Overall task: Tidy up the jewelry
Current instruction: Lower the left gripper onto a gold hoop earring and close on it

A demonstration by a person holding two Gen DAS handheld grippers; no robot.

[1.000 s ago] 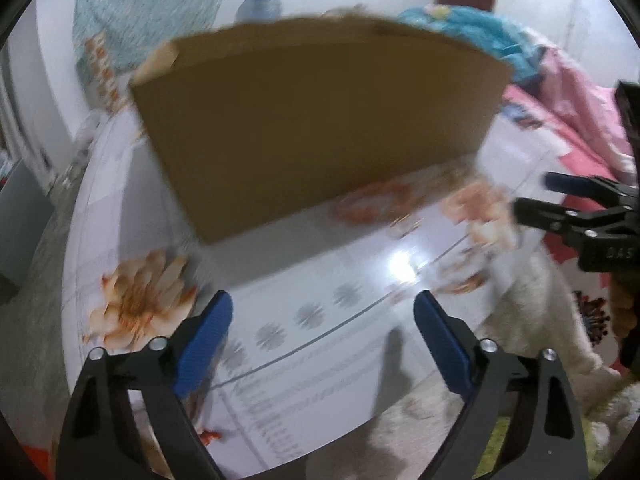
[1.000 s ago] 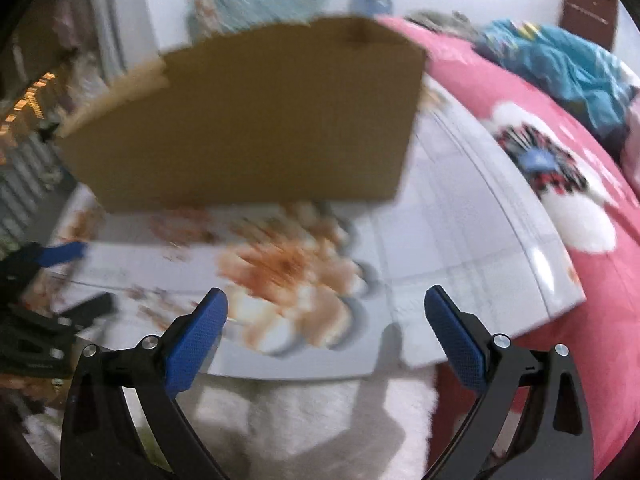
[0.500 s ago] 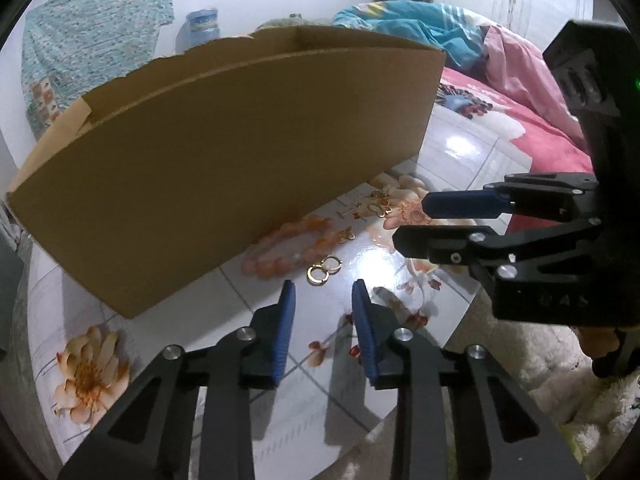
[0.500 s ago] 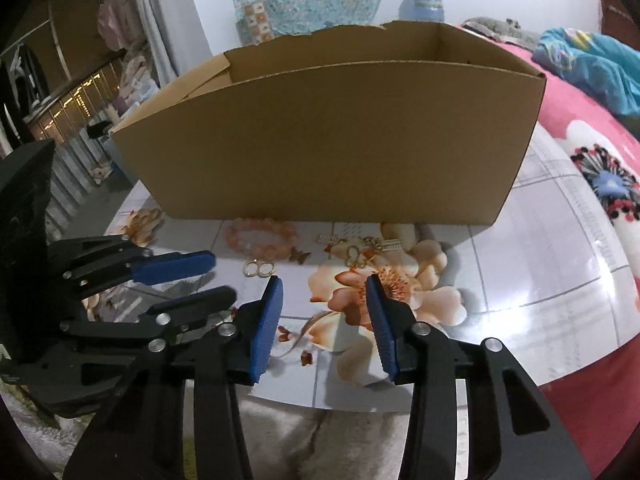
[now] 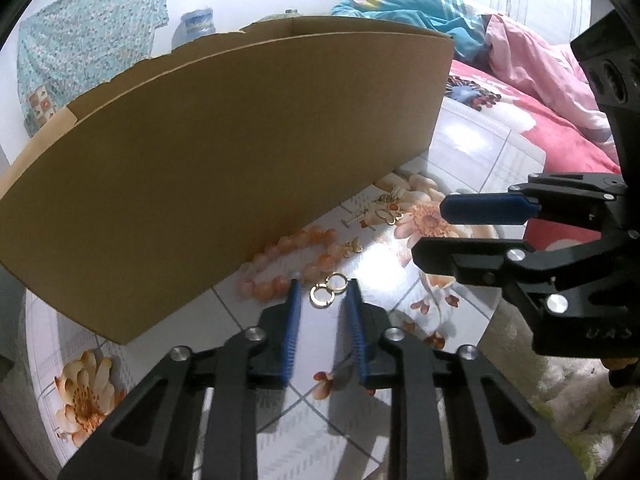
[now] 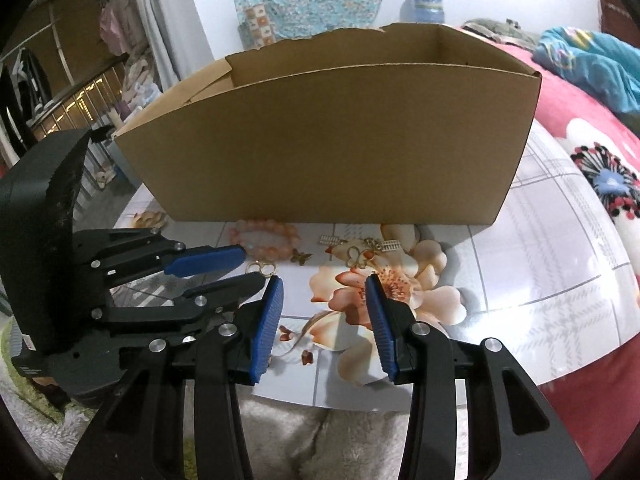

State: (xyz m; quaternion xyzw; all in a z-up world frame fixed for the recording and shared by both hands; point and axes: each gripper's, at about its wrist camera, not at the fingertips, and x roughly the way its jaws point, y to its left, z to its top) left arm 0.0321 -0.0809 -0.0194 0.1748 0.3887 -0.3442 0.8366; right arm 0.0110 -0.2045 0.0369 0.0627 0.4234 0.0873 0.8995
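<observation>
An open cardboard box (image 5: 224,160) stands on the floral table; it also shows in the right wrist view (image 6: 340,140). In front of it lie a peach bead bracelet (image 5: 288,264), two gold hoop earrings (image 5: 328,290), a small gold butterfly charm (image 6: 301,257) and a gold butterfly piece with rhinestone bars (image 5: 384,212). My left gripper (image 5: 322,292) is open, its blue fingertips either side of the hoop earrings (image 6: 262,267). My right gripper (image 6: 324,284) is open and empty, low over the table's orange flower, just short of the butterfly piece (image 6: 358,256).
The table (image 6: 560,248) has a glossy floral top with its front edge near me. A bed with a red floral cover (image 6: 600,168) lies to the right. A white fluffy rug (image 6: 320,440) is below the table edge. A water jug (image 6: 427,4) stands behind the box.
Both grippers have narrowed from wide open and moved in toward the jewelry. My left gripper has come forward, so its fingertips now flank the hoop earrings.
</observation>
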